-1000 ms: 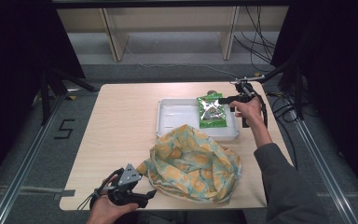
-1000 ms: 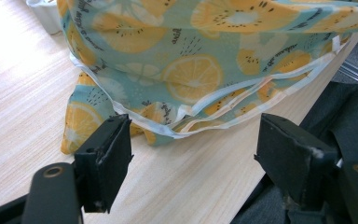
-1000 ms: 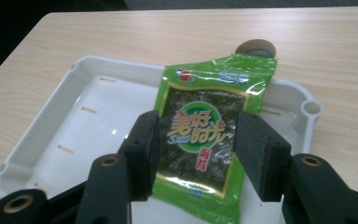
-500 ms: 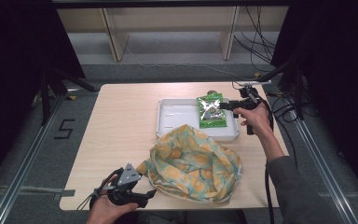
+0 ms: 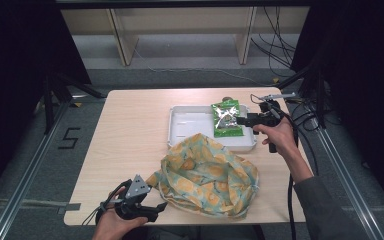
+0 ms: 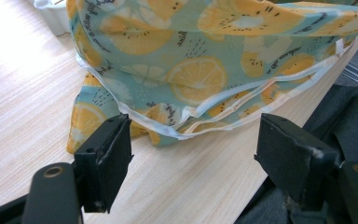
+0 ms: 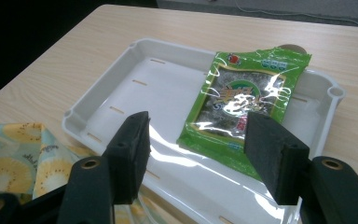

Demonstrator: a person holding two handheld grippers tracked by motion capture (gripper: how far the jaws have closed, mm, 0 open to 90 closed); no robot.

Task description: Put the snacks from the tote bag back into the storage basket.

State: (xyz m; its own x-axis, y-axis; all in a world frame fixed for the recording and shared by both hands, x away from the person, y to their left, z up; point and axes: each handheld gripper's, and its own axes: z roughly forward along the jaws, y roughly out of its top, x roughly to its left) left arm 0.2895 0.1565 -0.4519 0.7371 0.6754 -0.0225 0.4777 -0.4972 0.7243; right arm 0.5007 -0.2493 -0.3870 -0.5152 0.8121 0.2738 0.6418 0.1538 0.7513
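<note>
Right gripper [image 7: 193,154] – jaws apart over green packet [image 7: 242,105] in white tray [image 7: 121,88]. Left gripper [image 6: 191,154] – jaws apart beside lemon-print bag [image 6: 205,56].

Overhead light is even on the table [image 5: 130,130]; surroundings fall to near black. Strong glare on the green snack packet [image 7: 244,105] and the white tray [image 7: 121,88]. Table blows out at the top left of the left gripper view. Near jaws are soft. High view slightly grainy.
</note>
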